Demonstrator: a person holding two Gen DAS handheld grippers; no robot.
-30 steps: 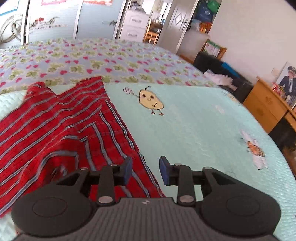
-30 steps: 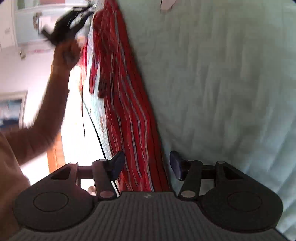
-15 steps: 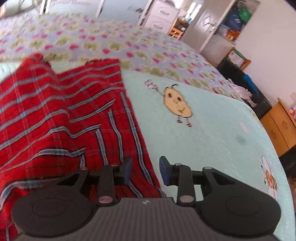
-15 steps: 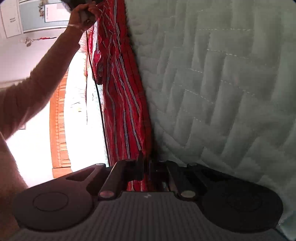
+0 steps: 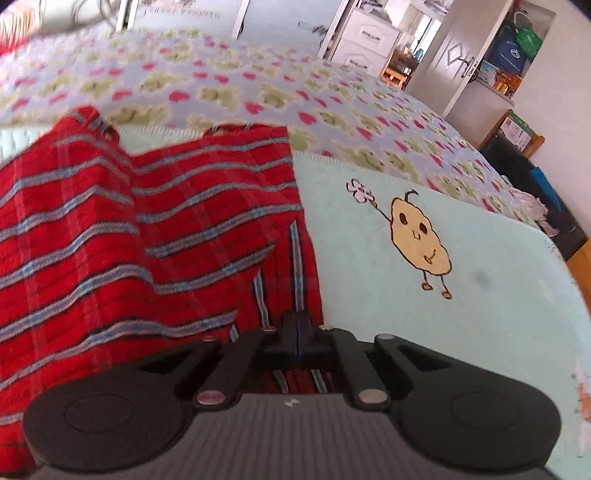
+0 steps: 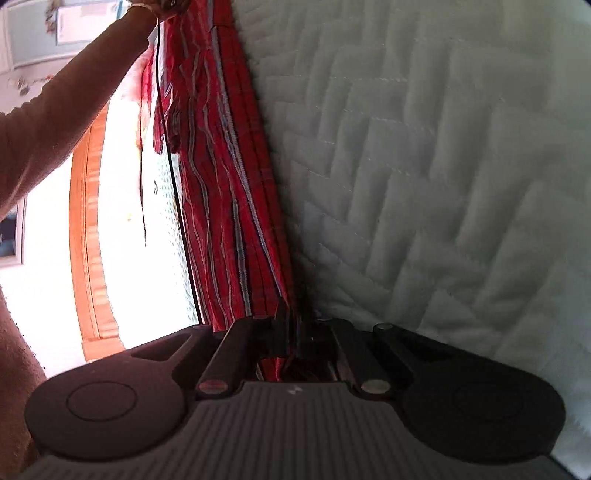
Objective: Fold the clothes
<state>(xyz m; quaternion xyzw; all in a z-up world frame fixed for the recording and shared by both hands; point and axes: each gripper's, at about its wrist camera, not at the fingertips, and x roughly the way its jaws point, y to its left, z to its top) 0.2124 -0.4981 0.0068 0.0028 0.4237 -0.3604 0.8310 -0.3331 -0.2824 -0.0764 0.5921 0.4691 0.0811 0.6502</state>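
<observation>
A red garment with blue-grey stripes (image 5: 184,229) lies rumpled on the left of a mint quilted blanket (image 5: 461,332). My left gripper (image 5: 297,325) is closing its jaws on the garment's right edge, and the pads press the cloth between them. In the right wrist view the same garment (image 6: 229,184) runs away as a long folded strip along the blanket (image 6: 424,166). My right gripper (image 6: 295,321) is shut on its near end. The person's sleeve (image 6: 55,110) reaches to the strip's far end, where the hand (image 6: 147,11) shows at the frame's top.
A floral bedspread (image 5: 258,92) covers the bed beyond the blanket. White drawers (image 5: 369,40) and a door stand behind it, a dark bin and a wooden dresser (image 5: 581,258) at the right. A black cord (image 6: 173,177) hangs beside the garment.
Both grippers went from open to shut on the garment's edge. The left one moved forward and down over the cloth. The right one closed first and stayed near the strip's end.
</observation>
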